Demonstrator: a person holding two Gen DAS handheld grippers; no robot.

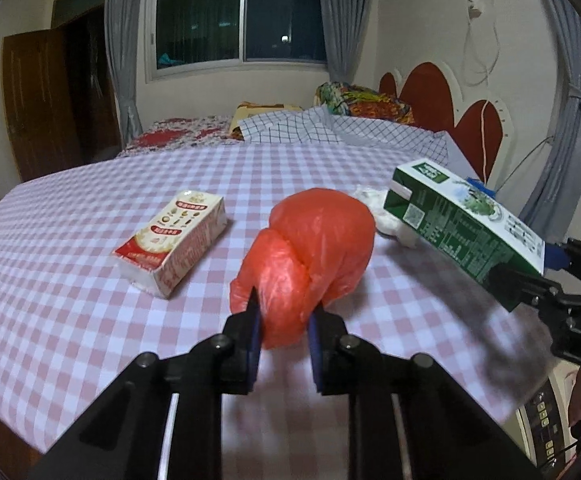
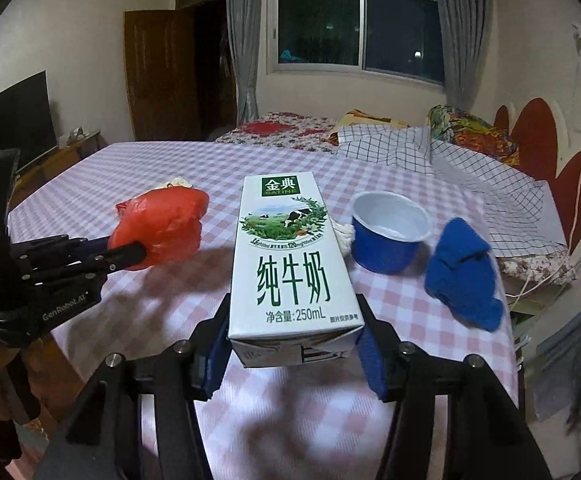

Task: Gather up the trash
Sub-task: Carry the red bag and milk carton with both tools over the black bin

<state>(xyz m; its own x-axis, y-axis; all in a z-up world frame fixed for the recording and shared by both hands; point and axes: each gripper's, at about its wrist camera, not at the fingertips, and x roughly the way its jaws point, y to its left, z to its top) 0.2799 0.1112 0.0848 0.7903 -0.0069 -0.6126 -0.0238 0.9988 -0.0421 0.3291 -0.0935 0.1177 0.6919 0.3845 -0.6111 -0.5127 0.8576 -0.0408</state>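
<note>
The left gripper (image 1: 282,320) pinches a crumpled red plastic bag (image 1: 310,256), its pads squeezing the bag's near end just above the pink checked tablecloth (image 1: 70,280). The right gripper (image 2: 294,344) clamps a green and white milk carton (image 2: 286,256) by its base, raised off the cloth. Only the left wrist view shows the tissue pack (image 1: 174,240), at ten o'clock from the bag. Only the right shows a blue cup (image 2: 388,236) and blue cloth (image 2: 462,272), at two o'clock from the carton. Behind lie a bed (image 2: 290,128) and curtained window (image 2: 358,28).
</note>
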